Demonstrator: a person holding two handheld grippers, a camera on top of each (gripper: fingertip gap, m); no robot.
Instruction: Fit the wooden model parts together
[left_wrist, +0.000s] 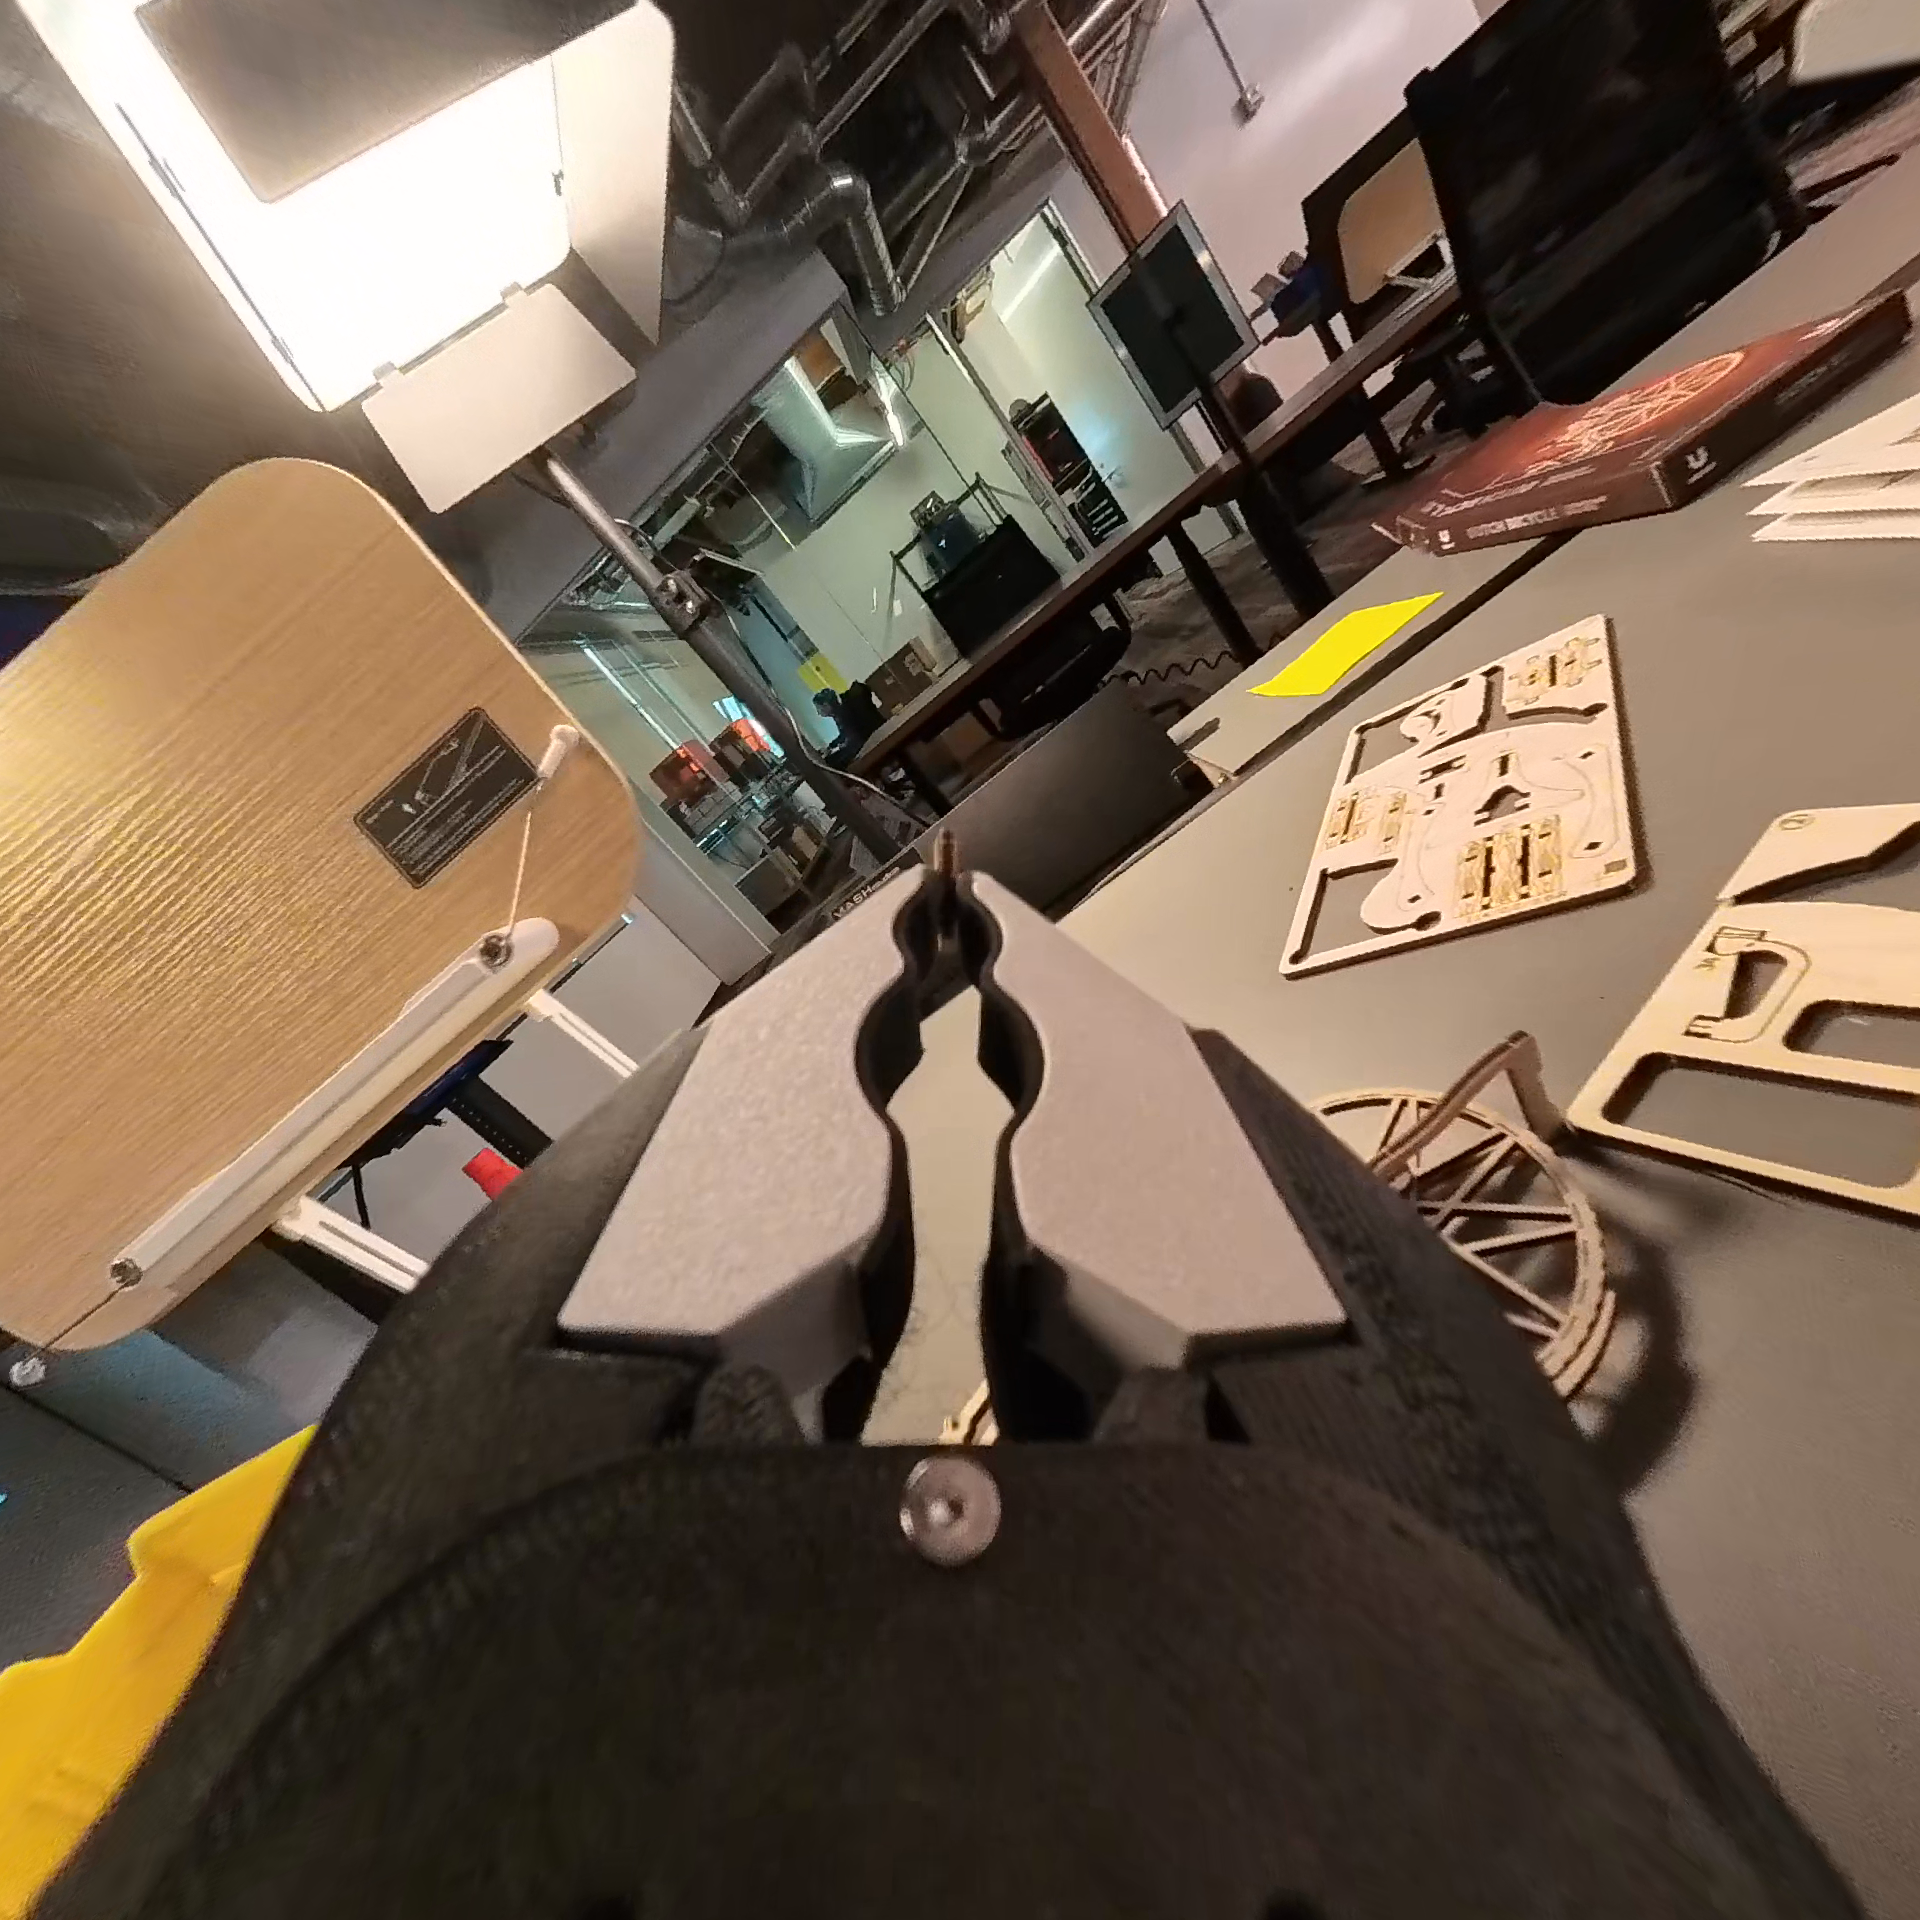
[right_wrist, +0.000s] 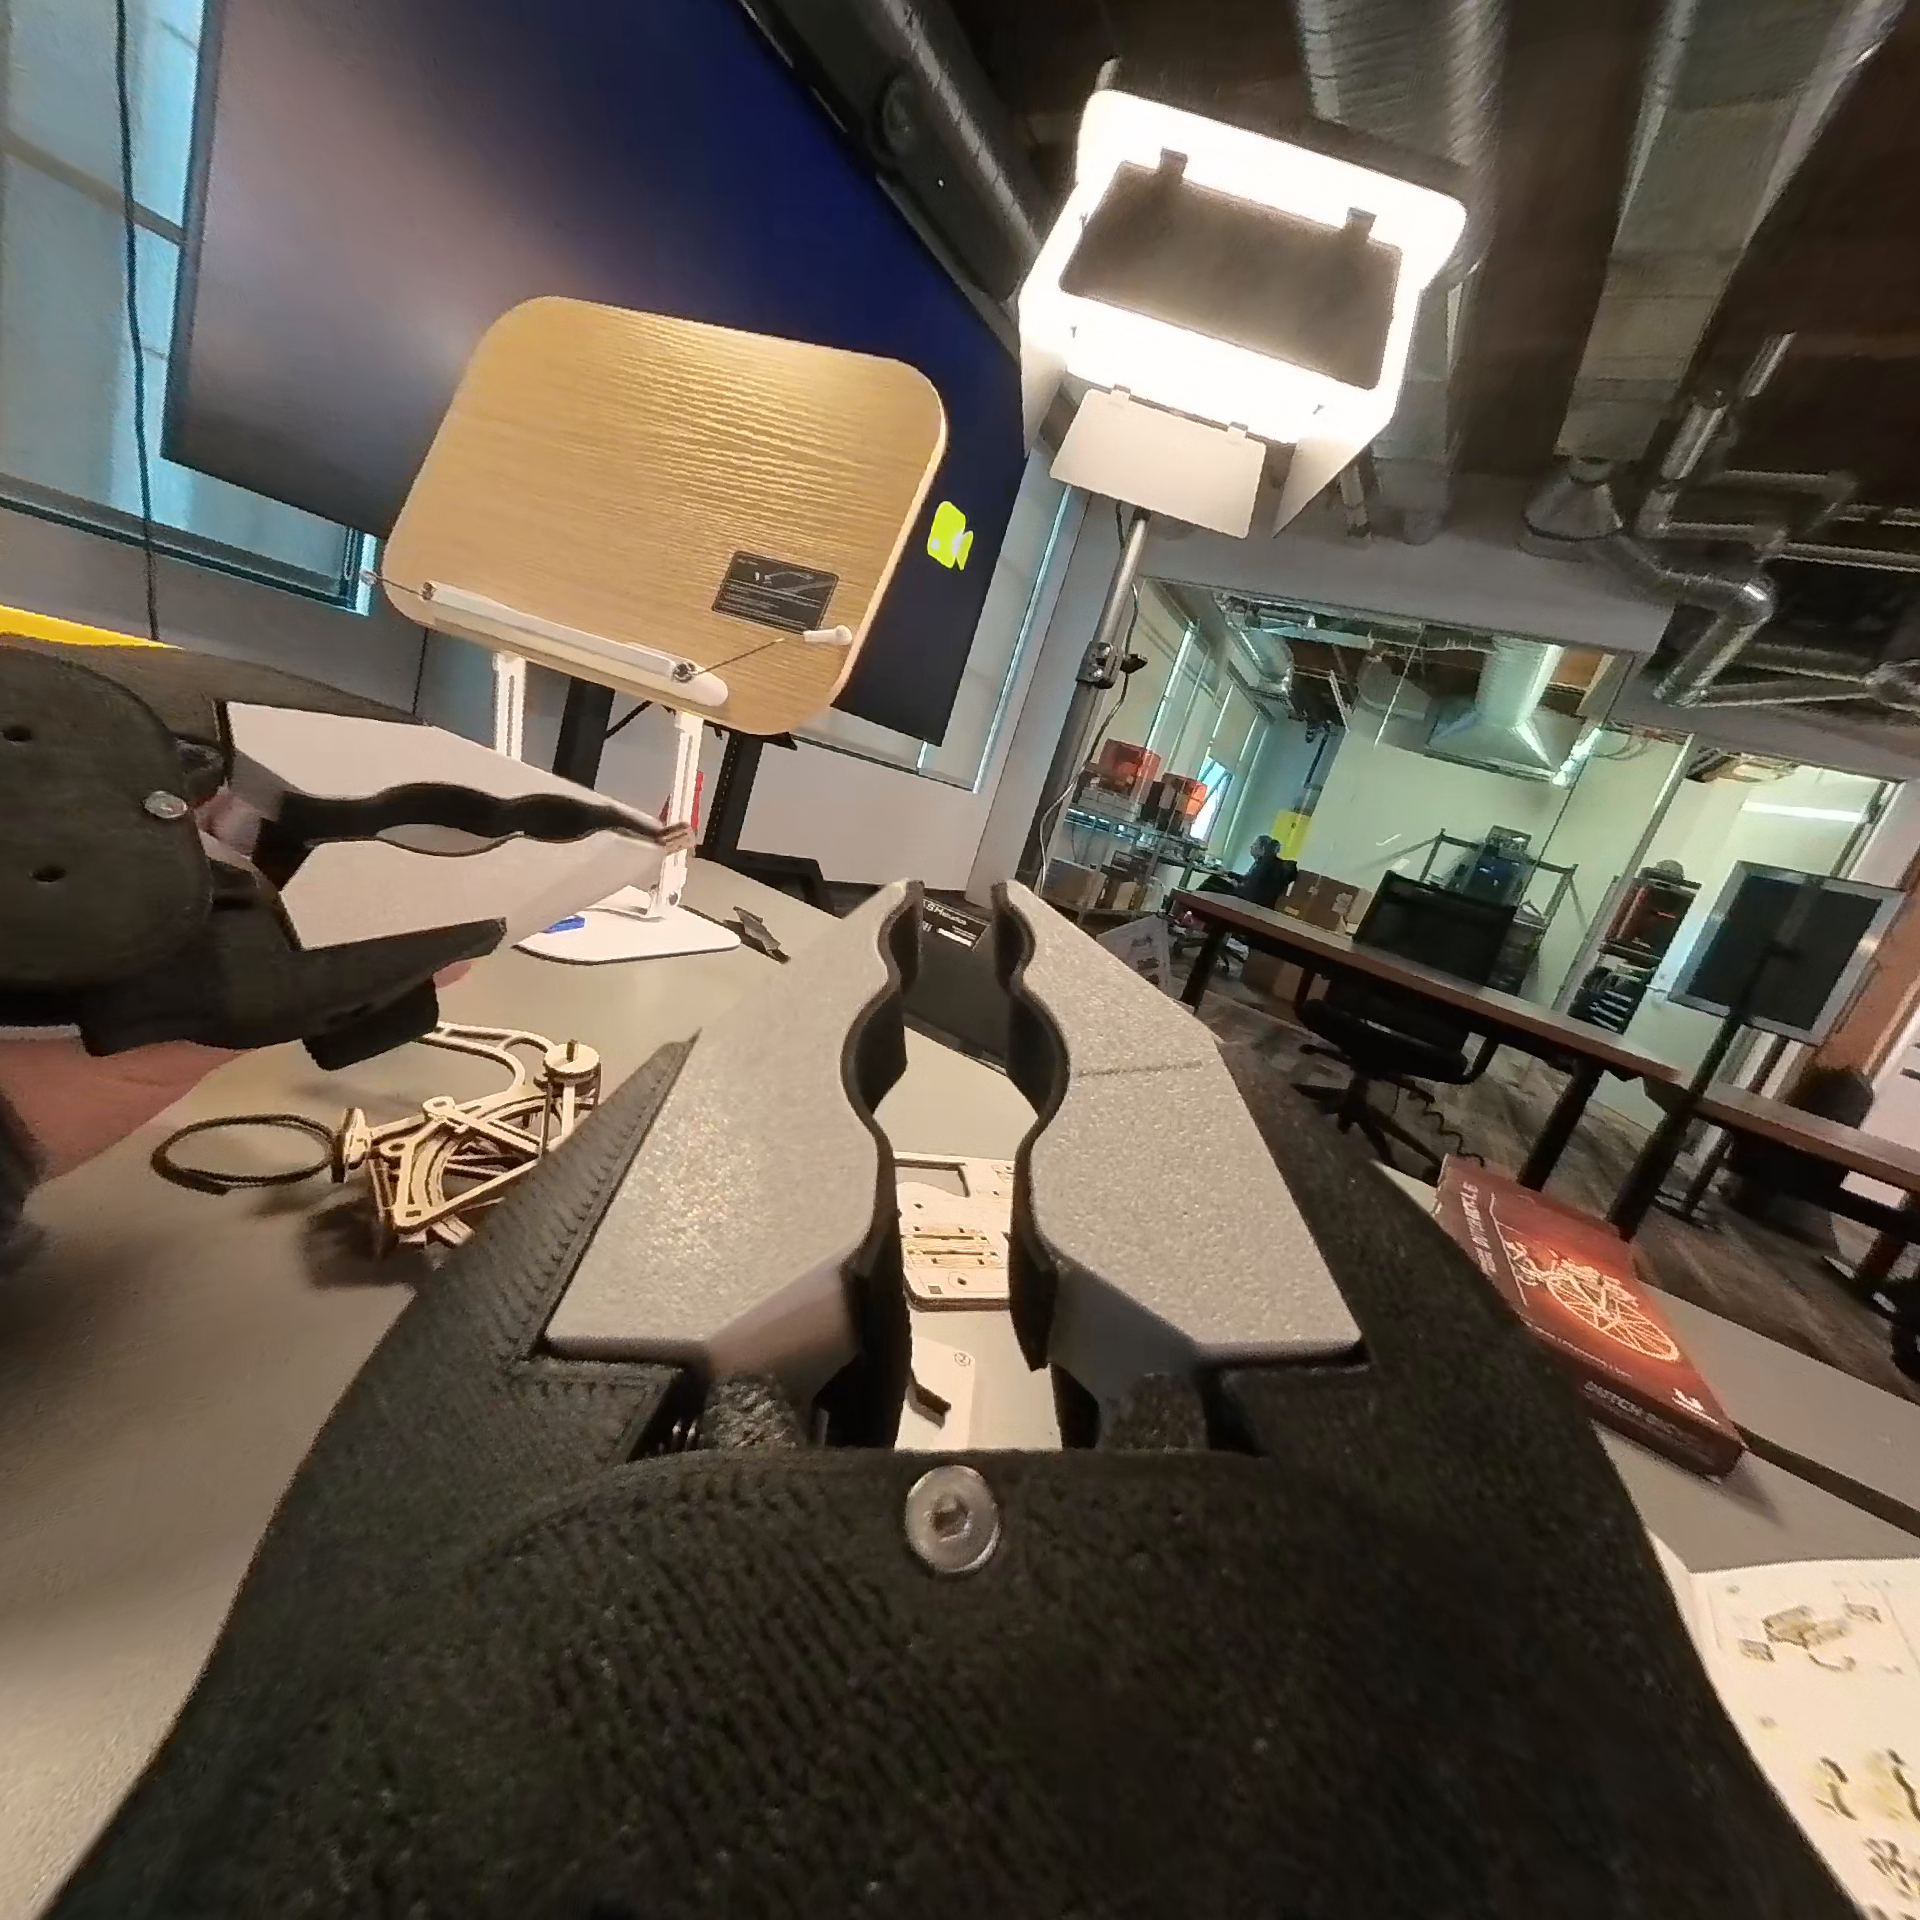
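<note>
Right now your left gripper (left_wrist: 948, 883) is pinched shut on a tiny pin (left_wrist: 945, 854) at its very tips, raised above the grey table (left_wrist: 1714, 1558), while your right gripper (right_wrist: 958, 904) hangs with its jaws a narrow gap apart and nothing between them. The half-built wooden model (right_wrist: 473, 1138) lies on its side on the table below the left gripper, with a black rubber band (right_wrist: 244, 1148) beside it and the part sheets (left_wrist: 1475, 800) further right. Probably best to steady the model with the right gripper first, then bring the pin straight along its hole, since a grip that shallow could let it twist or slip.
</note>
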